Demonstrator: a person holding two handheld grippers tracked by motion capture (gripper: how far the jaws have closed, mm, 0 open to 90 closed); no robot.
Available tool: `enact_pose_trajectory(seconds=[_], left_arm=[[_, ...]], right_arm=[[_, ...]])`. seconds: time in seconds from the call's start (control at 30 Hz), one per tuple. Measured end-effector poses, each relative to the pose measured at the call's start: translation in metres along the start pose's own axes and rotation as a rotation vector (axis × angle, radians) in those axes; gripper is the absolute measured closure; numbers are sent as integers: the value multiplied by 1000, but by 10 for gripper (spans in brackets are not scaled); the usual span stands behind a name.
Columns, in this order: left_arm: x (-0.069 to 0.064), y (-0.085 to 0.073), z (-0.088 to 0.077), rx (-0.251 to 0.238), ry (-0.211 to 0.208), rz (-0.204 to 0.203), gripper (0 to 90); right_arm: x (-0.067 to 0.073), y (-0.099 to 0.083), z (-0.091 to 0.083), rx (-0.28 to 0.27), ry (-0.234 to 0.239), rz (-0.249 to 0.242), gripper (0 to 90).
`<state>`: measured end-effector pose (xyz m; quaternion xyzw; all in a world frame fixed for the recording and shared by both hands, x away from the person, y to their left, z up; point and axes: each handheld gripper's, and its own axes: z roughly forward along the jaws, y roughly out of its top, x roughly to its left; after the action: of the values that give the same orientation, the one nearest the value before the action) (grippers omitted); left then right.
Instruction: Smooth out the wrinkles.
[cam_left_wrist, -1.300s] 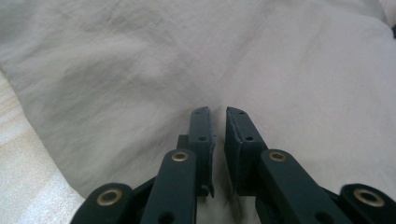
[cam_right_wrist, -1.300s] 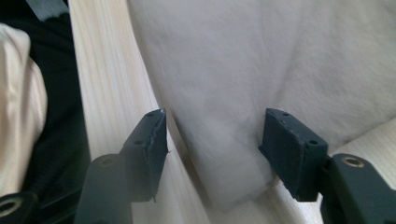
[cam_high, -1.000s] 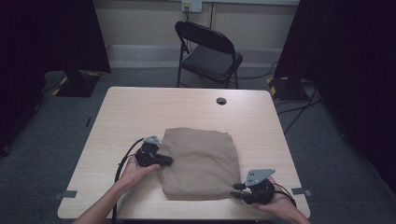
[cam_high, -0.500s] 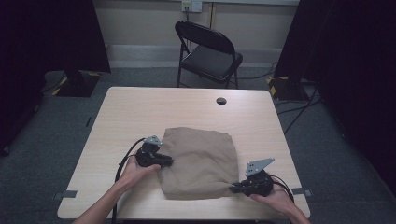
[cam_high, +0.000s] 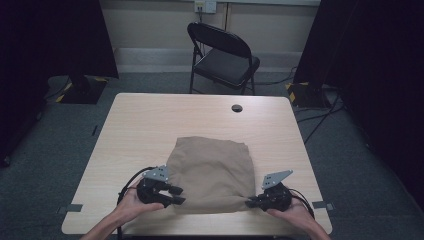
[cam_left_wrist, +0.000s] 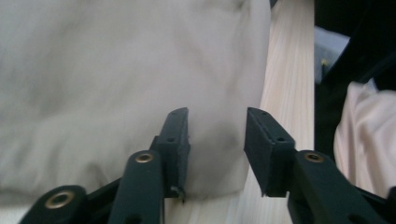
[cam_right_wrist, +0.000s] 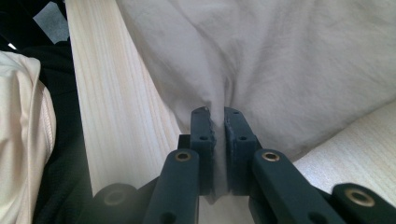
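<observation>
Tan cotton-like fabric, folded into a thick, roughly square pad, is what we have before us: the cloth (cam_high: 210, 172) lies on the near half of the counter (cam_high: 150, 125), toward six o'clock from the middle. Its outline is only a little longer than wide, and the slightly longer axis runs from about six to twelve o'clock, leaning a touch toward one o'clock. The far edge is fairly straight with a layered corner at two o'clock; the near edge is rounder and bulges. The surface is matt, with soft creases and no print that we can make out. In the gripper views the same cloth (cam_left_wrist: 116, 70) reads pale, almost off-white, with gentle wrinkles.

Our left claw (cam_high: 176, 195) sits at the cloth's eight o'clock corner. Its jaws have just been opening and now stand apart, with a clear gap between the pads; the edge of the cloth lies in and behind that gap, but the pads do not press on it.

Our right claw (cam_high: 251, 203) is at the four o'clock corner. In the right gripper view its jaws are pinched together on a fold of the cloth (cam_right_wrist: 280, 60), which puckers up from between the pads.

A black folding chair (cam_high: 225, 55) stands beyond the counter at twelve o'clock.
</observation>
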<state>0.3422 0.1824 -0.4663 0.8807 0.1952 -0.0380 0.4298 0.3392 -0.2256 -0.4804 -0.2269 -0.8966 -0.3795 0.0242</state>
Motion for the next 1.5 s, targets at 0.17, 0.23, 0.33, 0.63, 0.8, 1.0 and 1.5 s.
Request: enact_pose_trajectory(seconds=[0.17, 0.23, 0.33, 0.63, 0.8, 1.0, 1.5], left_arm=[[-6, -2, 2, 8, 5, 24, 440], [-9, -2, 2, 9, 14, 36, 403], [-11, -4, 10, 56, 32, 65, 377], [-8, -10, 23, 76, 91, 115, 498], [-9, -10, 24, 71, 116, 98, 552], [-5, -8, 24, 73, 120, 55, 658], [-5, 5, 4, -11, 151, -31, 787]], right_arm=[[0, -1, 1, -5, -4, 6, 837], [1, -1, 1, -6, -5, 7, 836], [0, -1, 1, -6, -2, 12, 836], [1, -2, 0, -11, -9, 4, 821], [6, -5, -2, -16, -5, -24, 682], [18, -11, 1, 4, -69, -132, 582], [17, 6, -9, -81, -128, -74, 841]])
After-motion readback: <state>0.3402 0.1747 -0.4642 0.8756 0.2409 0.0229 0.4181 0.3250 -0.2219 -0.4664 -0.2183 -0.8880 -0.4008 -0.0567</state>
